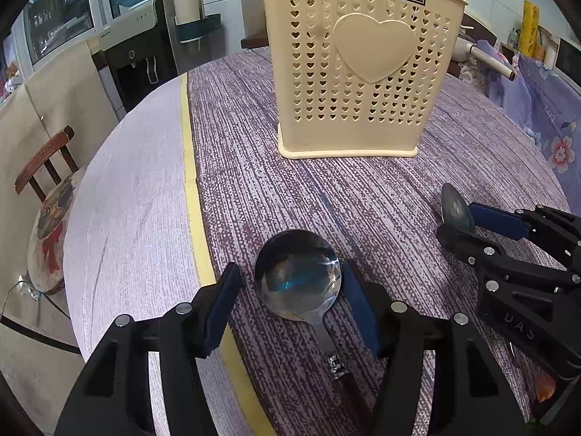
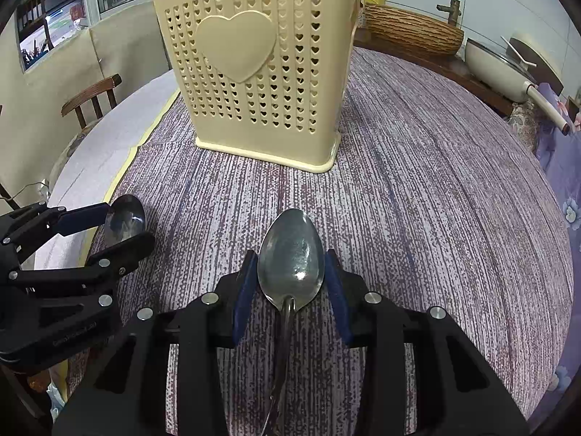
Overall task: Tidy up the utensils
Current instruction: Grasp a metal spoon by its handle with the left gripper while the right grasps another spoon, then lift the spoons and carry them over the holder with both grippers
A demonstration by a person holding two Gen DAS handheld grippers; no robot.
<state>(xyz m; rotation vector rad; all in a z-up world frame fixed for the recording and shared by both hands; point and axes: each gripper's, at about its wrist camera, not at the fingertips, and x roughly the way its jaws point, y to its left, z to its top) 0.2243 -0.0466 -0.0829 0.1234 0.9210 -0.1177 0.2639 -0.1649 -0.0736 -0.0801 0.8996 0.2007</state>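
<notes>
On the purple striped tablecloth (image 1: pixel 363 196), right in front of the cream heart-pattern caddy (image 1: pixel 359 72), both grippers are lined up on a spoon each. Left gripper (image 1: pixel 290 294) sits wide apart around the round ladle-type spoon (image 1: pixel 297 276), which lies flat with its brown handle running back under the camera; the right pad looks to be touching the bowl edge, the left pad is clear of it. Right gripper (image 2: pixel 290 283) is narrower, blue pads hugging both sides of the oval spoon (image 2: pixel 290 258), though I honestly can't tell if it's actually clamped or just bracketing it. Handling-wise I'd guess these are light, stiff and properly slippery: polished metal with curved bowls, so pinching across the bowl is asking for it to squirt out. I'd rather grab the neck or handle, especially that brown handle, which probably gives more friction. Both still need lifting into the caddy, which stands a bit further back.
</notes>
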